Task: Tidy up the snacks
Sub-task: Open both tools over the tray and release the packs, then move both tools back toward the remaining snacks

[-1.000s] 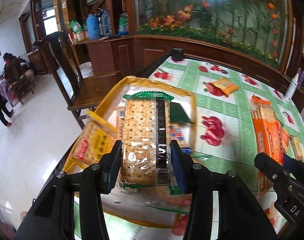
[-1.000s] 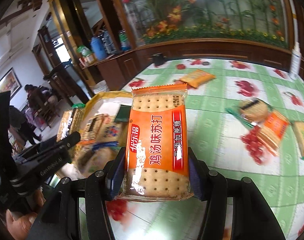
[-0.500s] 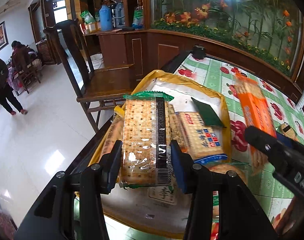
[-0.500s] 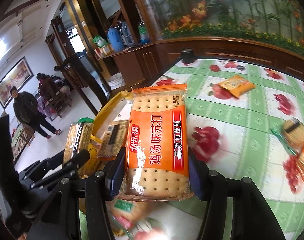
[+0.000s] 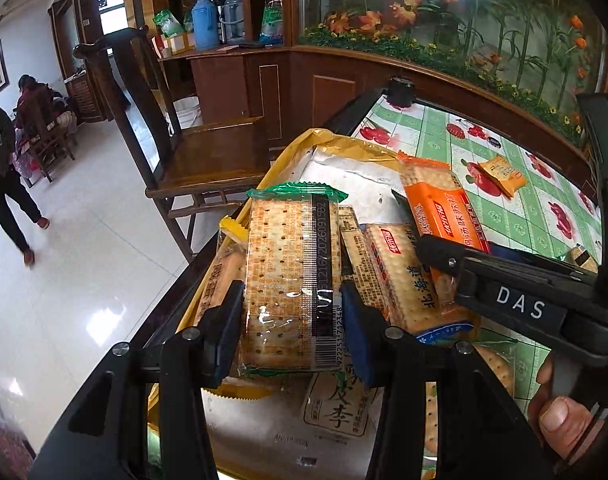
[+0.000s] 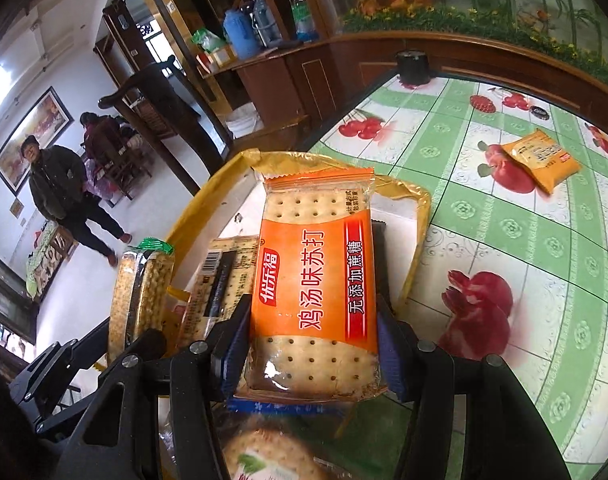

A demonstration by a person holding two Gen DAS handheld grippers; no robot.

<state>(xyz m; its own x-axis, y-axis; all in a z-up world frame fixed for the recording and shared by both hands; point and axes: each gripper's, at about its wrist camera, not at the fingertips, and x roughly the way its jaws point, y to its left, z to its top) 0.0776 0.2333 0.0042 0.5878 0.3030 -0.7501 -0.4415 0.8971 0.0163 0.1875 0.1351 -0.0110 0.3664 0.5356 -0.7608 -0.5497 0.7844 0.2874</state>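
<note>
Over the yellow bag (image 5: 291, 152) at the table's edge we hold both grippers, each one with a packet of crackers between its pads. Our left gripper (image 5: 291, 322) is clamped on the green-topped cracker packet (image 5: 291, 280); the packet stands upright in the jaws, barcode side toward the camera, above the open mouth of the bag. Our right gripper (image 6: 310, 354) is clamped on the orange cracker packet (image 6: 312, 280), and its pads press on both long sides of the wrapper. This packet also hangs over the bag – in the left wrist view we see it (image 5: 440, 208) just beside the green-topped one, to the right of it.

Inside the bag several other snacks already lie: a blue-edged cracker packet (image 5: 408, 280) and a white packet with black characters (image 5: 336, 404), which lies lower, under our left gripper. We cannot tell how many more are beneath them.

On the green tablecloth with red fruit (image 6: 504, 240) one small yellow snack packet (image 6: 540, 160) lies well apart from the bag – it is not collected yet. A wooden chair (image 5: 191, 152) stands beside the table, and two people (image 6: 63, 192) are far behind on the white floor.
</note>
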